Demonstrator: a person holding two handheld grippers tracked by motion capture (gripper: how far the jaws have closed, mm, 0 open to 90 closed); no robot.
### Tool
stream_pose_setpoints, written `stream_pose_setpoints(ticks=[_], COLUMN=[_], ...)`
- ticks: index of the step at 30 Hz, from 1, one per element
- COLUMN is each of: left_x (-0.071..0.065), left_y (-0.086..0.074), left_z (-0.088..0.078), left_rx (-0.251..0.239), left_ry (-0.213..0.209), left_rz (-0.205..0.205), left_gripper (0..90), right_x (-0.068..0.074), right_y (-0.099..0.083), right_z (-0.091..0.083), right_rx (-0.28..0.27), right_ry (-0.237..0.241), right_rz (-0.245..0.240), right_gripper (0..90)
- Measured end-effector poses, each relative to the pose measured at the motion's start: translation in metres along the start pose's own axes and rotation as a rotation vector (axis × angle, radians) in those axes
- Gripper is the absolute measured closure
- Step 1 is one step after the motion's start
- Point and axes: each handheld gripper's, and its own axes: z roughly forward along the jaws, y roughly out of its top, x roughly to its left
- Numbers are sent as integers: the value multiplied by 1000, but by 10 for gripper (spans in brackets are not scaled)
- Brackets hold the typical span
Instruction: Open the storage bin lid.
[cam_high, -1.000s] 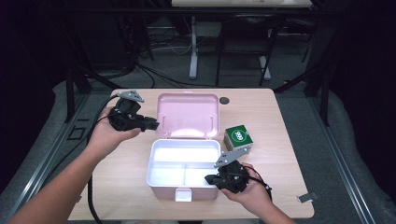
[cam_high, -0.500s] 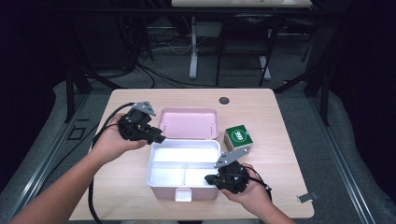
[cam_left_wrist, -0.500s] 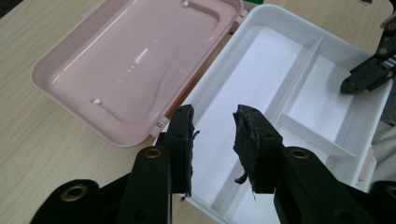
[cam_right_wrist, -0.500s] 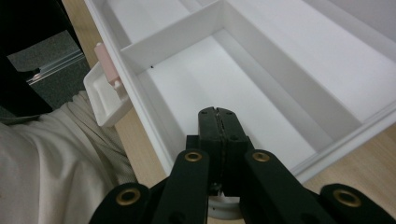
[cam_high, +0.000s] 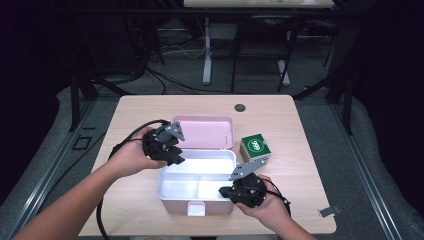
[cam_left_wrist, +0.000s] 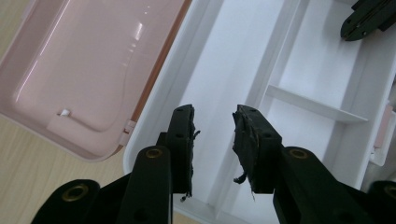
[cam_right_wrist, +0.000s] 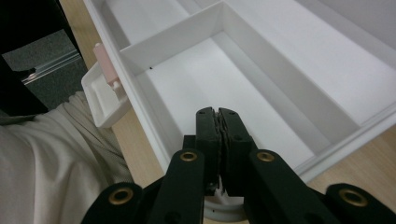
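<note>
Since the earlier picture the left gripper (cam_high: 167, 147) has come from the far left side of the surface toward the box (cam_high: 196, 181) and a little down, and its jaws have just been opening; now they stand apart with nothing between them, above the long back compartment of the white tray. The right gripper (cam_high: 239, 192) has kept its place at the near right corner of the box, its jaws pressed together over the small right compartment, pinching nothing that I can see. The box lies open in the middle of the surface, its pink lid (cam_high: 202, 132) folded back flat and touching the surface behind it, and its latch (cam_high: 195, 209) faces the person. I judge that the step is to take hold of the box or its lid; to do it well, the left jaws should go down straight over one thin wall, not across the divider, while the right gripper holds the tray steady. A green cube (cam_high: 255, 148) stands just beside the box on the right. The surface (cam_high: 300, 120) is pale wood with a dark round hole (cam_high: 240, 107) near its far edge. Behind it the room is dark, with table legs and cables on a grey floor.
</note>
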Motion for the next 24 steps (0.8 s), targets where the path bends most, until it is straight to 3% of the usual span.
stream_pose_setpoints(ticks=[9, 17, 24], left_x=[-9, -15, -18], left_y=[8, 15, 21], left_z=[6, 15, 21], left_rx=[48, 107, 151], left_ry=[3, -1, -3], left_rz=[63, 127, 157], left_gripper=[724, 746, 753], right_x=[-1, -4, -10], right_y=[1, 1, -2], right_z=[-5, -18, -29], right_rx=[-8, -50, -83], right_ry=[5, -7, -20], right_rz=[9, 20, 47], right_gripper=[844, 816, 795])
